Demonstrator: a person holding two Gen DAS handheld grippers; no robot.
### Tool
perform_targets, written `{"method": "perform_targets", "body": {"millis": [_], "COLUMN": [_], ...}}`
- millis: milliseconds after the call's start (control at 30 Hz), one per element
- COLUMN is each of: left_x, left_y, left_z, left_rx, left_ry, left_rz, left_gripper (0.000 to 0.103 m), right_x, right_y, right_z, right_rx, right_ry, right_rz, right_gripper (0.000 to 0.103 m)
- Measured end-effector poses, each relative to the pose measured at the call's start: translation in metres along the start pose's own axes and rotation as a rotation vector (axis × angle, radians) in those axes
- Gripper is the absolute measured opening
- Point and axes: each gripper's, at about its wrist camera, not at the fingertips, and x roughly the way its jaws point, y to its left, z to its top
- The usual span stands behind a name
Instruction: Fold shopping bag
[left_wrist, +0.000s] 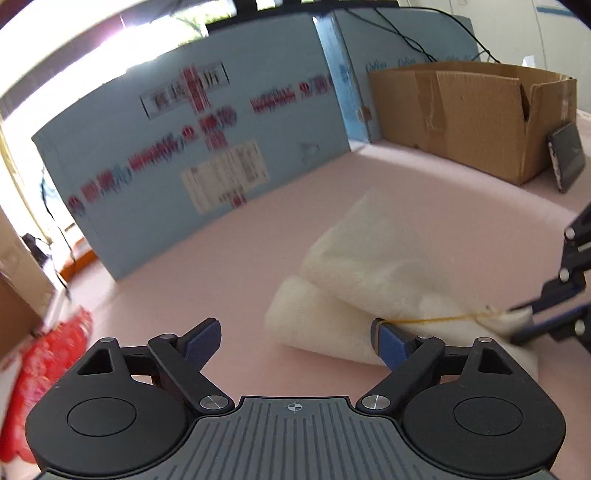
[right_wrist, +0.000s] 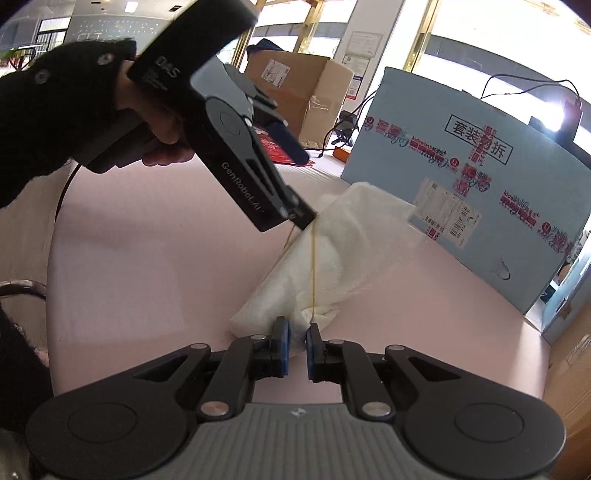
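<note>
White cloth bag (right_wrist: 325, 258), folded into a bundle mid-tabletop (right_wrist: 129, 258), is being banded: the right tool (right_wrist: 297, 334) pinches its corner while the left tool (left_wrist: 295, 339), gaping wide, stretches a rubber band (right_wrist: 314, 266) from 11 o'clock, to be looped next.

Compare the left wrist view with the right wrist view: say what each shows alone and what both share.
Left wrist only: a brown open box with a dark tablet leaning on it, and the left gripper's jaws wide apart.

Right wrist only: the gloved hand holding the left gripper, and the right gripper pinching the bag.

Both: the white bag on the pink table, its yellow band, the blue box.
</note>
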Motion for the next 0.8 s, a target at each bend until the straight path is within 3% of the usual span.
{"method": "perform_targets", "body": {"millis": [67, 100, 233, 300, 400, 500, 633, 733, 800], "left_x": [-0.013, -0.022, -0.060, -0.066, -0.047, -0.016, -0.002, 0.014, 0.029], "left_y": [0.015, 0.018, 0.002, -0.026, -0.075, -0.095, -0.069, -0.054, -0.043], "left_z": [-0.016, -0.022, -0.020, -0.010, 0.001, 0.004, 0.026, 0.038, 0.045], "left_rx": [-0.021, -0.020, 0.018, 0.103, 0.300, 0.426, 0.245, 0.128, 0.045], "left_ry": [-0.045, -0.065, -0.184, -0.232, -0.172, -0.062, -0.085, -0.077, -0.062], "left_rz": [-0.132, -0.138, -0.009, -0.013, -0.027, 0.029, 0.077, 0.002, 0.001], "left_gripper": [0.090, 0.090, 0.090, 0.090, 0.090, 0.091, 0.091, 0.091, 0.091], "right_x": [-0.001, -0.001, -0.001, -0.001, 0.001, 0.001, 0.001, 0.002, 0.001], "right_y": [-0.005, -0.006, -0.010, -0.010, -0.012, -0.008, 0.004, 0.012, 0.022], "right_z": [0.000, 0.000, 0.001, 0.003, 0.005, 0.006, 0.005, 0.004, 0.000], "right_rx": [0.039, 0.054, 0.088, 0.096, 0.105, 0.075, -0.039, -0.149, -0.284], "right_ry": [0.001, 0.002, 0.006, 0.007, 0.010, 0.009, 0.000, -0.009, -0.023], "right_rz": [0.017, 0.023, 0.033, 0.033, 0.028, 0.009, -0.023, -0.034, -0.059], "right_gripper": [0.010, 0.010, 0.011, 0.010, 0.010, 0.010, 0.010, 0.010, 0.010]}}
